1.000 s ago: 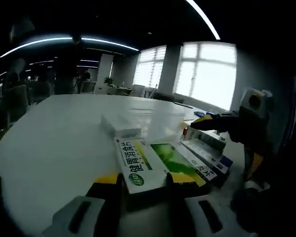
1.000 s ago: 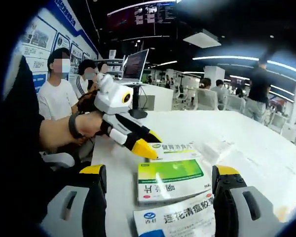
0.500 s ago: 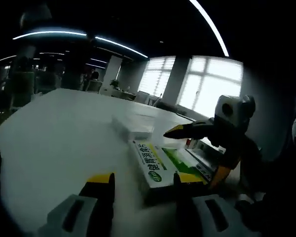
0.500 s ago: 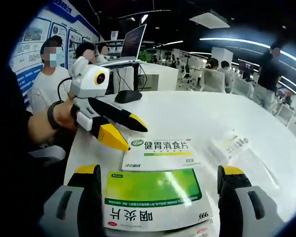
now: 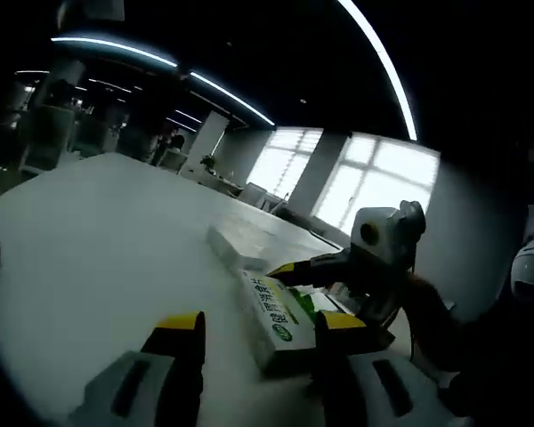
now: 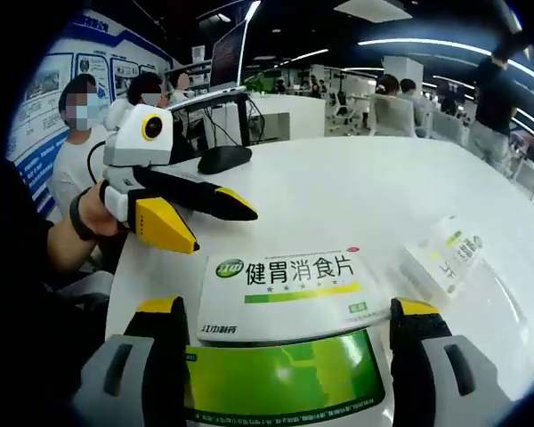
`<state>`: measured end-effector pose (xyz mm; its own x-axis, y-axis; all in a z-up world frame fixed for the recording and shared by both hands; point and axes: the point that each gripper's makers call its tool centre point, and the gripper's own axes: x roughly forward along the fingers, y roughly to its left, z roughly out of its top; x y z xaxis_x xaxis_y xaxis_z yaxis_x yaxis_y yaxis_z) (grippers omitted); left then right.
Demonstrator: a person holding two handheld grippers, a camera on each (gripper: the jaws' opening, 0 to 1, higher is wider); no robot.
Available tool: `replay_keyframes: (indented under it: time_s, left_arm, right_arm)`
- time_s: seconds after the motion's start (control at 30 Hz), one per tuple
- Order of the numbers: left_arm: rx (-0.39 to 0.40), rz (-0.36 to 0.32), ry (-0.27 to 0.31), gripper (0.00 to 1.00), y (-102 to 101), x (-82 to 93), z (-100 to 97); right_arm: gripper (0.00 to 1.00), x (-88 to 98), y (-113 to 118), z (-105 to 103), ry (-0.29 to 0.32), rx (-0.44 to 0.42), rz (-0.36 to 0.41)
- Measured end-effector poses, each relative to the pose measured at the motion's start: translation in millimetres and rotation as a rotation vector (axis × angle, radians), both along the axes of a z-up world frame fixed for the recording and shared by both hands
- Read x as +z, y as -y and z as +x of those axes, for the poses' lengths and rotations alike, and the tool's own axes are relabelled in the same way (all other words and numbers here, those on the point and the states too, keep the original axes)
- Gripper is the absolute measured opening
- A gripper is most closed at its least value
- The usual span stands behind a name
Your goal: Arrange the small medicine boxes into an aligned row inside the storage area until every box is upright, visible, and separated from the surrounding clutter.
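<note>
Boxes lie flat: white box [image 6: 283,294] with green stripe, green box [image 6: 285,384] nearer; both grippers' jaws spread.

Yellow-tipped grey hand-held gripper [image 6: 285,311] jaws

white-green medicine box [image 6: 283,292]: flat, label up | green box [image 6: 285,380]: flat, touching it | small box [image 6: 447,255]: flat, apart

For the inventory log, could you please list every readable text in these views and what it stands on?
"健胃消食片": white medicine box, beside a round green logo, its letters too small.
Small print along that box's bottom edge: too small.
Green box: no readable text.
Small packet: blurred.
Wall posters: unreadable.
</note>
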<state>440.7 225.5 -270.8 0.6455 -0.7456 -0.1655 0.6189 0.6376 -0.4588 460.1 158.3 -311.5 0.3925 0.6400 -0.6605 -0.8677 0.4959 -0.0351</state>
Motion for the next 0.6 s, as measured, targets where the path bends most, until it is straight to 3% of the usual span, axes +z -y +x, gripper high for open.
replay_keyframes:
  time_s: [0.23,0.47,0.6]
  left_arm:
    - [-0.012,-0.07,-0.038,0.5,-2,3.4,-0.1]
    - [-0.027,-0.121,-0.079,0.52,-1,5.7,0.2]
    - [-0.071,-0.141,-0.169,0.53,7,0.1,-3.1]
  right_arm:
    - [0.86,3.4,-2,-2,0.013,0.019,0.024]
    - [0.85,15.5,0,-4,0.073,0.022,0.066]
    - [0.84,24.9,-5,-19,0.091,0.038,0.104]
